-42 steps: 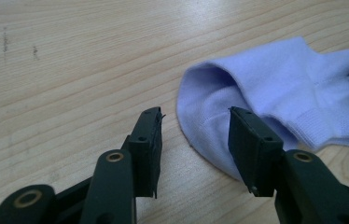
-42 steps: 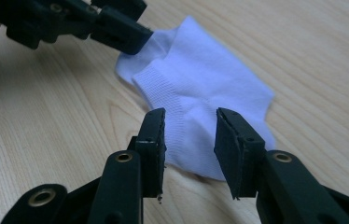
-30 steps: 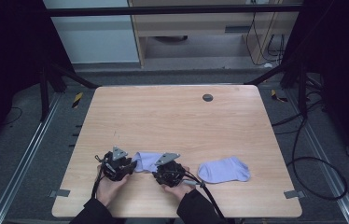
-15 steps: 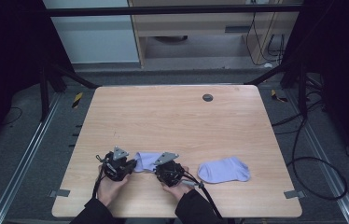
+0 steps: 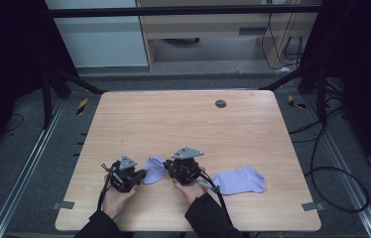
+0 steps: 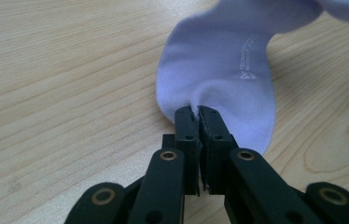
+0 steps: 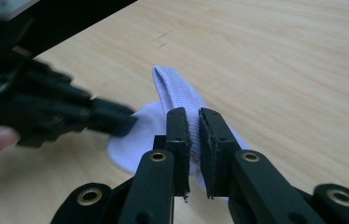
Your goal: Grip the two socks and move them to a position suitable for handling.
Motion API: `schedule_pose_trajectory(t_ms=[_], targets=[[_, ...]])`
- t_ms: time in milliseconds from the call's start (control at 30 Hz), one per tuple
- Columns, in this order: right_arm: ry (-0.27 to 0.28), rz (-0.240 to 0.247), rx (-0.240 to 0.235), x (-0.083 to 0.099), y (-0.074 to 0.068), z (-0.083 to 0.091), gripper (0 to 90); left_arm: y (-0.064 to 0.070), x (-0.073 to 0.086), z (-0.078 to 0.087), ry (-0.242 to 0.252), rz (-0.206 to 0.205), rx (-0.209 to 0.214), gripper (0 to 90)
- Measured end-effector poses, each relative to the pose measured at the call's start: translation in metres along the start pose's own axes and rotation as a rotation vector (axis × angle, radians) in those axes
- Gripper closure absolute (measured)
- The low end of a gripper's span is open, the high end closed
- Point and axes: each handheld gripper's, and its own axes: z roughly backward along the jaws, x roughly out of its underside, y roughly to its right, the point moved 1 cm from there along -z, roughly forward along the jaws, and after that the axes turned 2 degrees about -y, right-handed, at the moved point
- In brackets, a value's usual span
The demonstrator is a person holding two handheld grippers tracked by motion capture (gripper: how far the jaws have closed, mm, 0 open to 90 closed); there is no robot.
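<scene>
Setting: dim workroom, dark framing at the sides, cables on the floor at right, a pale cabinet behind. Light wood desk [image 5: 183, 124], bare apart from a small dark round fitting [image 5: 220, 103] near its far edge.

Item 1: lilac sock [image 5: 154, 168], at the near edge of the desk between the two tools. Partly lifted and bunched, not lying flat; small printed lettering on one side.

Item 2: second lilac sock [image 5: 238, 180], flat on the desk to the right of the first, near but apart, untouched. Probably the mate, awaiting pairing.

Item 3: left tool [image 6: 197, 114], jaws closed on a pinch of the first sock's rounded end, puckering the fabric at the bite.

Item 4: right tool [image 7: 192, 119], jaws nearly together with a ribbed fold of the same sock between them, raised as a ridge.

Judgement: opposite-end grips suggest the sock is held taut for straightening or carrying toward its mate.
</scene>
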Motion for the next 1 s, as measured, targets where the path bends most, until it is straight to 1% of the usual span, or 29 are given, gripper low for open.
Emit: schedule_pose_trajectory(t_ms=[133, 233, 333, 433, 500, 567, 667, 733, 800, 833, 900, 1000], targets=[[0.013, -0.038, 0.041, -0.003, 0.009, -0.002, 82.7, 0.001, 0.000, 0.000, -0.001, -0.016, 0.005, 86.5], [0.016, -0.052, 0.077, -0.004, 0.014, -0.004, 82.3, 0.002, -0.001, 0.001, 0.000, -0.031, 0.003, 86.5], [0.002, -0.070, 0.112, -0.004, 0.020, -0.010, 82.1, 0.002, -0.001, 0.000, -0.004, -0.038, -0.002, 86.5], [-0.009, -0.071, 0.147, -0.005, 0.025, -0.016, 80.8, 0.001, 0.000, 0.000, -0.001, -0.040, -0.009, 86.2], [-0.013, -0.067, 0.166, -0.006, 0.027, -0.018, 77.5, 0.000, 0.000, -0.001, 0.005, -0.028, -0.020, 84.7], [-0.003, -0.057, 0.190, -0.008, 0.029, -0.017, 72.7, -0.003, 0.001, -0.001, 0.017, -0.015, -0.035, 78.1], [0.027, -0.048, 0.200, -0.011, 0.032, -0.012, 65.8, -0.007, 0.000, 0.003, 0.052, 0.015, -0.054, 68.0], [0.025, -0.033, 0.203, -0.014, 0.034, -0.008, 61.7, -0.009, 0.000, 0.007, 0.078, 0.035, -0.068, 61.2], [0.025, -0.021, 0.211, -0.017, 0.037, -0.004, 58.6, -0.011, 0.000, 0.009, 0.090, 0.046, -0.077, 57.1], [0.024, -0.017, 0.214, -0.018, 0.038, -0.003, 57.6, -0.011, 0.000, 0.010, 0.095, 0.060, -0.082, 55.3], [0.007, -0.024, 0.214, -0.019, 0.043, -0.002, 55.8, -0.012, 0.001, 0.011, 0.094, 0.079, -0.080, 53.7], [-0.030, -0.038, 0.207, -0.016, 0.050, -0.005, 55.3, -0.011, 0.002, 0.009, 0.082, 0.083, -0.083, 52.9]])
